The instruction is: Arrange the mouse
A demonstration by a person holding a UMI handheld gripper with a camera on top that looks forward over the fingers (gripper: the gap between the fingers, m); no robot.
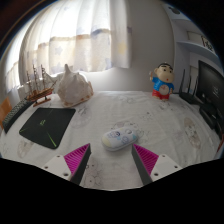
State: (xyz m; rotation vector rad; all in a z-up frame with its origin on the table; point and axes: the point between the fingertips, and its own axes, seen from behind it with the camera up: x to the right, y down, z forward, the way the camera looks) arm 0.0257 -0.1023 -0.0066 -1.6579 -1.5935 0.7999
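The mouse [118, 138] lies just ahead of the gripper [112, 157], centred between its spread fingers; long axis runs crosswise; pad [47, 126] sits off left.

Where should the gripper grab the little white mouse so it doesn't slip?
Probably grip the mouse across its two long sides, around the middle, coming straight in from the fingers' side. It lies flat on the table just ahead of the open gripper, slightly angled, so a small twist to line the pink pads up with its sides may help.
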